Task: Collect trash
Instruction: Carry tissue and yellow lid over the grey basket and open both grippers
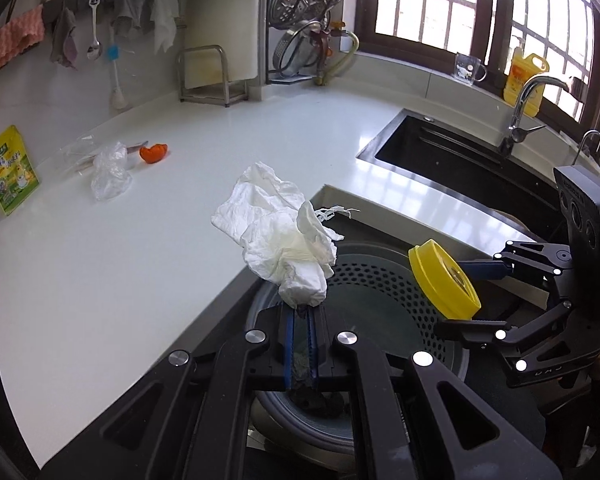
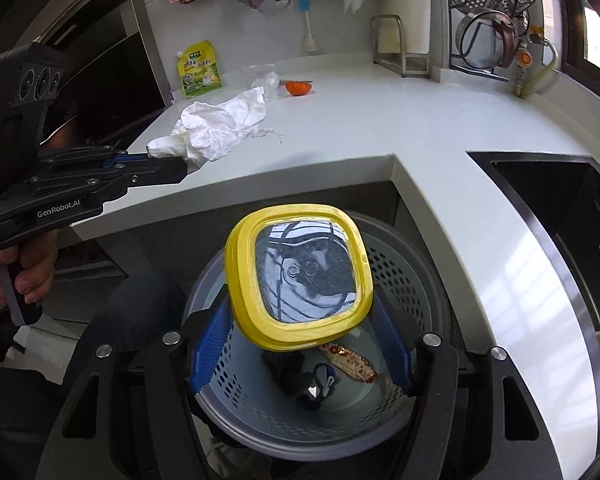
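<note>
Readable: "GenRobot.AI" in pale letters along the side of the left gripper (image 2: pixel 172 168), seen from the right wrist. Faint marks resembling "UMJ" on the body of the right gripper (image 1: pixel 466 296), uncertain. Chinese print on the yellow-green pouch (image 1: pixel 11 170), on the yellow bottle (image 1: pixel 526 76) and on the snack wrapper (image 2: pixel 350 362), too small to read.

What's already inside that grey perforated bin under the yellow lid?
In the bin, a red-and-white wrapper, a blue-and-white scrap and something dark lie at the bottom. The yellow lid, held by the right gripper, covers the rest.
</note>
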A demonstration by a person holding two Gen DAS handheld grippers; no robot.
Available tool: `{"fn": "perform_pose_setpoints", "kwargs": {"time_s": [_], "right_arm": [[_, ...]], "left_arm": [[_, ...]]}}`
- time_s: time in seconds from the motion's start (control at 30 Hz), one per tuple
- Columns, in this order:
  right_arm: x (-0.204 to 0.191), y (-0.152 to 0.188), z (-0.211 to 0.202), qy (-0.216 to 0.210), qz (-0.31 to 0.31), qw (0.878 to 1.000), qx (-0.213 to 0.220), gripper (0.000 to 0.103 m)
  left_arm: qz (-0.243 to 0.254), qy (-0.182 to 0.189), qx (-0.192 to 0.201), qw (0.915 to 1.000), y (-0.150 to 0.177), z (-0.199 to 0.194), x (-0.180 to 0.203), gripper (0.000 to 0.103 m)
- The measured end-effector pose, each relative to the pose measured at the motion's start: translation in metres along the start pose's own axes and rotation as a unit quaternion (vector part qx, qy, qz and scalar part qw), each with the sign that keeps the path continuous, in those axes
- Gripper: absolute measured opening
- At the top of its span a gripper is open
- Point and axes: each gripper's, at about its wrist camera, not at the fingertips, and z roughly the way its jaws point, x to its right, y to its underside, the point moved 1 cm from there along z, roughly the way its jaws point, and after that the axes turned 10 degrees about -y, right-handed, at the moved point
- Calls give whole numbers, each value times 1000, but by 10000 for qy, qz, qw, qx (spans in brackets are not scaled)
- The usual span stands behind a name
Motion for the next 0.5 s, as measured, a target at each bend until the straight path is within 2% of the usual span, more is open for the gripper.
{"fn": "perform_pose_setpoints", "kwargs": {"time_s": [0.23, 0.37, 0.5], "right_arm": [[-2, 29, 2, 93, 203, 9996, -186, 65], [1, 37, 7, 144, 328, 9990, -269, 65], [0, 40, 9, 180, 393, 9986, -307, 65]], "left_arm": [[218, 276, -194, 9992, 10, 16, 29, 6], [414, 173, -161, 9989, 14, 21, 40, 7], [436, 293, -272, 9982, 20, 28, 46, 7]]}}
